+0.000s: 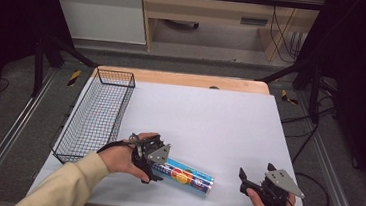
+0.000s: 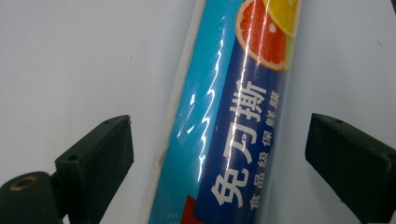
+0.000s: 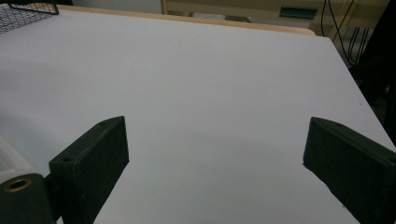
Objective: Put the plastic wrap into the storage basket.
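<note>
A long blue box of cling film [image 1: 184, 176] with citrus pictures and white lettering lies flat on the white table top [image 1: 209, 120], near the front edge. My left gripper [image 1: 151, 170] points down over the box's left end. In the left gripper view the box [image 2: 224, 116] runs up between the two black jaws, with bare table showing on either side of it, so my left gripper [image 2: 219, 135] is open around it without touching. My right gripper [image 1: 255, 173] rests at the front right, apart from the box, and my right gripper [image 3: 215, 140] is open with nothing between its jaws.
A black wire basket [image 1: 116, 72] stands along the table's left edge, and its corner [image 3: 28, 14] appears at the far left of the right gripper view. Wooden furniture and cables lie beyond the far edge.
</note>
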Demonstrator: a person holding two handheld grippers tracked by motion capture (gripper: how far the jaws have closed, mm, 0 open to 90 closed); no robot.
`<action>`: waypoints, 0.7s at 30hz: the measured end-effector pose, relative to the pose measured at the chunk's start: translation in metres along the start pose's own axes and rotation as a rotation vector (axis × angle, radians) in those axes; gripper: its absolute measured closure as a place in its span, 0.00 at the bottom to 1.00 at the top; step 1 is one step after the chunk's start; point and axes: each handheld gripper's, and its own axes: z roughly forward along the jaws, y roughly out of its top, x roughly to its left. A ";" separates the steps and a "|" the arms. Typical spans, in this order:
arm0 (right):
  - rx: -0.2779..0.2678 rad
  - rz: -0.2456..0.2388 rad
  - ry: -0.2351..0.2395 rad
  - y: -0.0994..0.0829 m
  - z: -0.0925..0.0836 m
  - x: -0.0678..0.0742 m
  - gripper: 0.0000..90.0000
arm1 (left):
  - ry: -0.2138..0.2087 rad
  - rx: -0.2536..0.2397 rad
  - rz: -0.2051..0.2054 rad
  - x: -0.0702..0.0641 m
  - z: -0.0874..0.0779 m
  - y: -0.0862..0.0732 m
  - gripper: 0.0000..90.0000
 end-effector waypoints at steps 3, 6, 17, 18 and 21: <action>0.002 -0.002 0.004 0.000 0.001 0.000 0.08 | -0.006 -0.010 -0.010 0.002 0.005 -0.001 0.11; 0.001 0.001 0.005 0.000 0.000 0.000 0.08 | -0.005 -0.003 -0.006 0.004 0.007 -0.002 0.12; 0.003 0.000 0.016 0.000 0.001 0.001 0.09 | -0.034 0.021 -0.004 0.004 0.014 -0.003 0.20; 0.003 0.000 0.016 0.000 0.001 0.001 0.09 | -0.034 0.021 -0.004 0.004 0.014 -0.003 0.20; 0.004 0.004 0.018 0.000 0.001 0.001 0.09 | -0.028 0.023 -0.005 0.005 0.015 -0.004 0.21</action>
